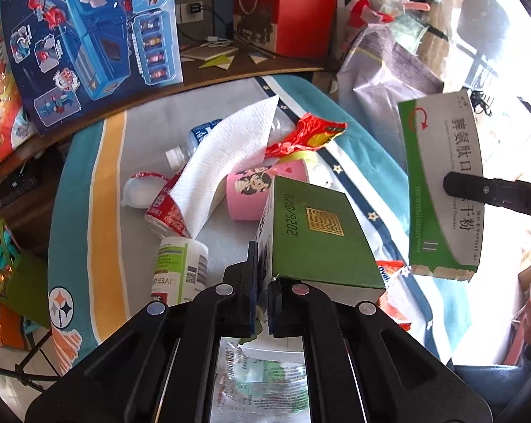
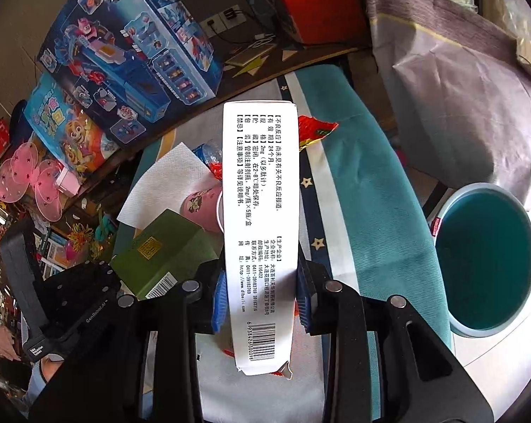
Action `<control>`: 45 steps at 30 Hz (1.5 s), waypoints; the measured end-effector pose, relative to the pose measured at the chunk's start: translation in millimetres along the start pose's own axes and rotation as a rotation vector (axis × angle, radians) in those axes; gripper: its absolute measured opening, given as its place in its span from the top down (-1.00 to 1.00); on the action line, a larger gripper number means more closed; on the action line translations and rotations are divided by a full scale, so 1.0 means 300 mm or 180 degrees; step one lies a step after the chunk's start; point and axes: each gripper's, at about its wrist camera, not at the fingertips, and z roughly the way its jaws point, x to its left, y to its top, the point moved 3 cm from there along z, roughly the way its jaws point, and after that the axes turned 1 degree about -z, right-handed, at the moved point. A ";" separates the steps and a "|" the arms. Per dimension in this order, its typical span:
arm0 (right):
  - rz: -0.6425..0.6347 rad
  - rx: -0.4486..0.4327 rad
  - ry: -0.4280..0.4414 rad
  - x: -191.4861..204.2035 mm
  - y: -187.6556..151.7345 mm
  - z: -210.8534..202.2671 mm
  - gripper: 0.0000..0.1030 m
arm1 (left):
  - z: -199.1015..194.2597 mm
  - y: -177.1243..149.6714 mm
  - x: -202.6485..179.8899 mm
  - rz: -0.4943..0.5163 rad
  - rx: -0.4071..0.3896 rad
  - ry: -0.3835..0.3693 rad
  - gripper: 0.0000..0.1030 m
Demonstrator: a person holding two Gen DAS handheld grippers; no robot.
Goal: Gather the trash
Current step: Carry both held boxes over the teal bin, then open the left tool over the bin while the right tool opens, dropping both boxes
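My left gripper [image 1: 263, 290] is shut on a green box [image 1: 314, 236] with a gold stamp, held above the cloth-covered table [image 1: 99, 194]; the box also shows in the right wrist view [image 2: 163, 250]. My right gripper [image 2: 261, 296] is shut on a white and green medicine box [image 2: 260, 211], held in the air; it shows at the right of the left wrist view [image 1: 441, 183]. Trash lies on the table: a paper towel [image 1: 226, 148], a crushed cola cup [image 1: 166, 215], a pink cup [image 1: 251, 194], a red wrapper [image 1: 311, 134], a plastic bottle [image 1: 191, 141] and a white pill bottle [image 1: 180, 264].
A teal bin [image 2: 484, 261] stands on the floor to the right of the table. Blue toy boxes [image 1: 89, 38] and a red bag [image 1: 286, 7] stand on the wooden shelf behind. A lilac bag [image 2: 459, 105] sits at the far right.
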 end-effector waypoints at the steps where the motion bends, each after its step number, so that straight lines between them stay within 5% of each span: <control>1: 0.0016 -0.0032 -0.0007 -0.020 0.001 -0.014 0.42 | -0.011 0.010 -0.015 0.0016 -0.0026 -0.0041 0.92; 7: 0.0242 -0.0278 -0.0166 -0.183 0.020 -0.132 0.42 | -0.056 0.098 -0.162 0.0205 -0.0196 -0.0259 0.92; 13: 0.0596 -0.0515 -0.0560 -0.452 0.012 -0.274 0.42 | 0.009 0.201 -0.438 0.0606 -0.0177 -0.0591 0.91; 22: 0.1173 -0.0443 -0.0942 -0.818 -0.083 -0.316 0.42 | 0.234 0.237 -0.863 0.1113 0.0153 -0.0987 0.91; 30: 0.1414 -0.0308 -0.1021 -0.962 -0.106 -0.259 0.41 | 0.430 0.214 -1.077 0.1359 0.0493 -0.1049 0.86; 38: 0.1472 -0.0160 -0.1039 -1.015 -0.123 -0.201 0.41 | 0.522 0.176 -1.088 0.1396 0.0627 -0.0929 -0.01; 45: 0.1534 -0.0066 -0.1070 -1.039 -0.146 -0.165 0.42 | 0.497 0.198 -1.059 0.1315 0.0560 -0.0906 -0.26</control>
